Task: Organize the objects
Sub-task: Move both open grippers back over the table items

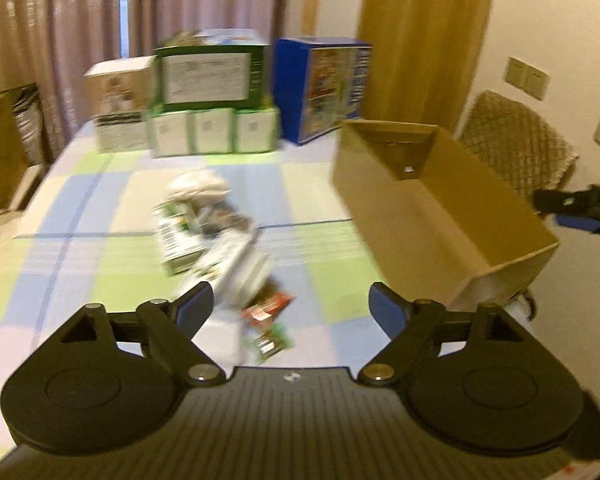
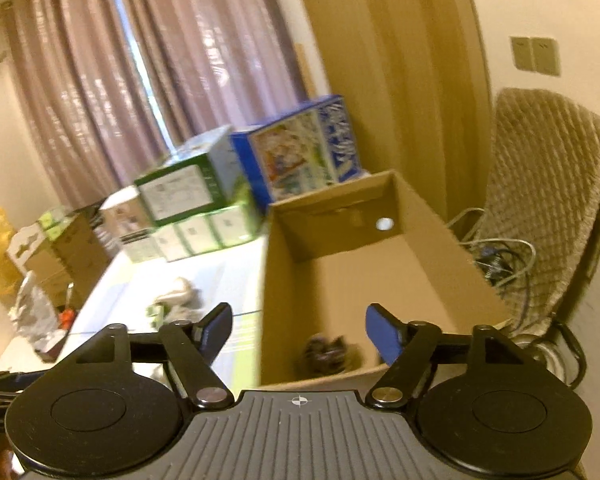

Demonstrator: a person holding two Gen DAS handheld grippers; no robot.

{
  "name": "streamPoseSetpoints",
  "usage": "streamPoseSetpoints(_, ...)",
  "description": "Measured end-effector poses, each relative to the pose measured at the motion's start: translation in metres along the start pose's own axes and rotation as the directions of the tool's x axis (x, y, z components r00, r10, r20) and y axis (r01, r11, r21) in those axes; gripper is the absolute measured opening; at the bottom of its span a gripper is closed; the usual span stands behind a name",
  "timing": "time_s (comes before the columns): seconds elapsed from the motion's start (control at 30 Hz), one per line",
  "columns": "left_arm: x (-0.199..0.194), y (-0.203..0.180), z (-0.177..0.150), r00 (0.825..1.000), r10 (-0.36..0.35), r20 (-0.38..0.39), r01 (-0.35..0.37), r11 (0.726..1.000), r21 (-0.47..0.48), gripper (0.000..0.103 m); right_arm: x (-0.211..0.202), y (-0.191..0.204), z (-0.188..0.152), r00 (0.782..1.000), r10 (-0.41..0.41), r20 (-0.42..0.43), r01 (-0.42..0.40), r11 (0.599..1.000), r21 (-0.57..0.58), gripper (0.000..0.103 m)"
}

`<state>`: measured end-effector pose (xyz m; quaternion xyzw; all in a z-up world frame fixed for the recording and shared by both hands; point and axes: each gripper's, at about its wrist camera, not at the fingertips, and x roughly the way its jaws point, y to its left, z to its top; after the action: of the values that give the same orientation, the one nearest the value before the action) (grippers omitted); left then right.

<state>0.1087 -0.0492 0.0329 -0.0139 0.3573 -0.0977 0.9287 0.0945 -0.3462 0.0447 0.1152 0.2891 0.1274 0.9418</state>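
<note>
Crinkly foil snack packets, two at least, are seen nearest the left gripper, whose jaws are spread and empty above the checked tablecloth. They are judged light and slippery, best pinched at a sealed edge. Beyond lies a blurred pile of small cartons, uncountable. The right gripper is likewise spread, over one cardboard box holding one dark item.

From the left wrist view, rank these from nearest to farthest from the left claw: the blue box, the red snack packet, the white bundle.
1. Red snack packet, just ahead of the open left claw, between its fingers.
2. White bundle, mid-table, slightly left.
3. Blue box, at the table's far edge, upright by the curtain.
</note>
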Motion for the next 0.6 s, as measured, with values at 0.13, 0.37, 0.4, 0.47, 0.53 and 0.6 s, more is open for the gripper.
streamPoseSetpoints(0.13, -0.019, 0.034, -0.02, 0.998, 0.067, -0.013, -0.068, 0.997, -0.043, 0.09, -0.006, 0.032, -0.018, 0.999, 0.044, -0.019, -0.044, 0.999, -0.031, 0.089)
streamPoseSetpoints(0.37, -0.042, 0.077, -0.046, 0.989, 0.145, -0.029, -0.147, 0.985, -0.088, 0.1, -0.001, 0.075, -0.051, 0.993, 0.075, -0.096, -0.085, 0.99, -0.112, 0.097)
streamPoseSetpoints(0.4, -0.045, 0.079, -0.048, 0.988, 0.152, -0.027, -0.154, 0.984, -0.091, 0.101, -0.001, 0.08, -0.055, 0.993, 0.069, -0.098, -0.082, 0.988, -0.134, 0.097)
streamPoseSetpoints(0.47, -0.049, 0.084, -0.05, 0.986, 0.163, -0.022, -0.165, 0.982, -0.097, 0.102, 0.001, 0.088, -0.062, 0.992, 0.067, -0.11, -0.084, 0.984, -0.155, 0.098)
streamPoseSetpoints(0.53, -0.05, 0.087, -0.052, 0.985, 0.171, -0.023, -0.172, 0.98, -0.1, 0.102, 0.003, 0.094, -0.068, 0.989, 0.073, -0.127, -0.094, 0.982, -0.164, 0.098)
streamPoseSetpoints(0.6, -0.049, 0.09, -0.053, 0.985, 0.172, -0.026, -0.174, 0.979, -0.103, 0.102, 0.005, 0.099, -0.074, 0.988, 0.07, -0.139, -0.095, 0.979, -0.181, 0.099)
